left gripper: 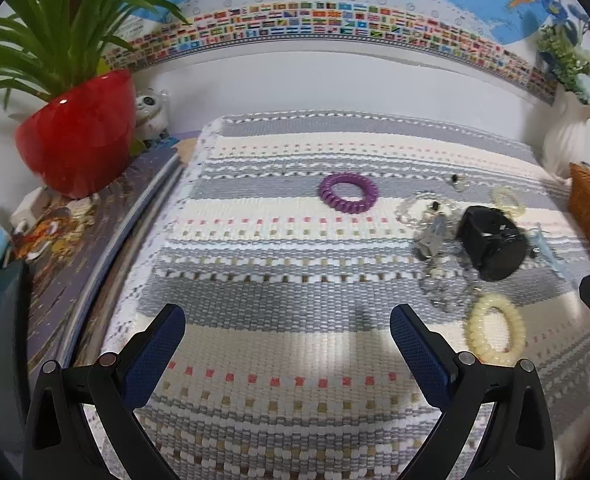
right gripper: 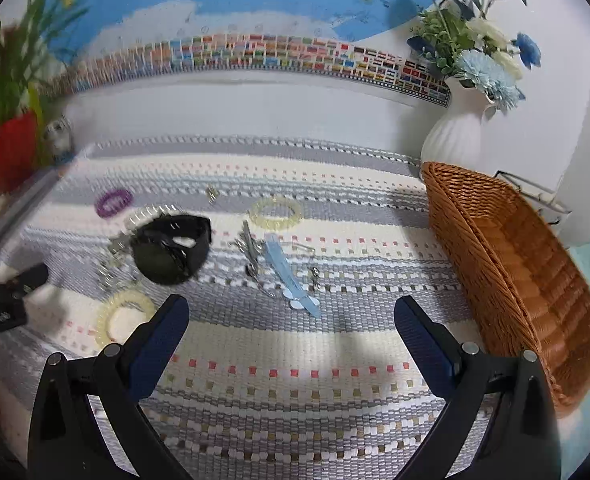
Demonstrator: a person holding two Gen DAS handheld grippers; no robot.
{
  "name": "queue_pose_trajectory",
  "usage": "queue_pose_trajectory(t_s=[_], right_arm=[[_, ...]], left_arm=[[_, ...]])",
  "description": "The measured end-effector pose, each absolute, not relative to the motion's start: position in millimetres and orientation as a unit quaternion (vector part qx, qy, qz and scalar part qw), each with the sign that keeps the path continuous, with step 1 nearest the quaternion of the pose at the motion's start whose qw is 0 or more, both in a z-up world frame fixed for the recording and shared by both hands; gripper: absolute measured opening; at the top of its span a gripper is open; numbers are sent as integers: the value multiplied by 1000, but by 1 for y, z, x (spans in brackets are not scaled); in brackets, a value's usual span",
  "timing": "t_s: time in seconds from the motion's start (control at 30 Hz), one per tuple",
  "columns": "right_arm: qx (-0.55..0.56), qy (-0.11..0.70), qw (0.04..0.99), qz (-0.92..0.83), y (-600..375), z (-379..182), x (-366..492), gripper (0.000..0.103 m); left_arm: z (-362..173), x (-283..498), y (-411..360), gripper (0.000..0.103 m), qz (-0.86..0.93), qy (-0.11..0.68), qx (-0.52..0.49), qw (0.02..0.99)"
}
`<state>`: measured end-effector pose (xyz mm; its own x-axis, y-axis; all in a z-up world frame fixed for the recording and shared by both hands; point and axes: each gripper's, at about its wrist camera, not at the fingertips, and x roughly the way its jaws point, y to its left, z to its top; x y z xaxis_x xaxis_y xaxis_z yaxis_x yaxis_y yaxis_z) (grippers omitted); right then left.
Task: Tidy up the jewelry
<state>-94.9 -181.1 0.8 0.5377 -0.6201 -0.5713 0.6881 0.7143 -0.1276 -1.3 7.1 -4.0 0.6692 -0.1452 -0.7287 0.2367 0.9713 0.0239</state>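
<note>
1. The wicker basket (right gripper: 515,264) stands at the right edge of the woven mat (right gripper: 295,360), empty as far as I see.
2. The right claw (right gripper: 291,320) is spread wide, holding nothing, and is nearer the basket.
3. The left claw (left gripper: 287,328) is also released.
4. The black watch (right gripper: 171,250) lies ahead-left of the right claw.
5. The blue hair clip (right gripper: 291,276) lies just ahead, its long axis diagonal toward the claw.

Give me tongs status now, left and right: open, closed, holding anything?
Left tongs: open, empty, above the woven mat.
Right tongs: open, empty, nothing between the fingers.
</note>
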Motion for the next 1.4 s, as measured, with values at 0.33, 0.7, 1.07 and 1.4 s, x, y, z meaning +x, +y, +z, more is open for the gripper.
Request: queue_pose_trajectory(t_s=[0.33,0.7,1.07,1.4], right_arm=[[79,320,898,-293,-200,25,-122,96],[125,355,888,-265,-241,48,-126,65],[174,407,870,-218,-281,33,-94,52],[195,419,859,-222,-305,30,-52,50]], left_arm=[[30,12,19,102,-194,416,53,887],[46,83,-2,74,-214,480,5,851],[32,119,-32,66,-222,502,46,835],[-3,148,-33,65,-234,525,3,818]])
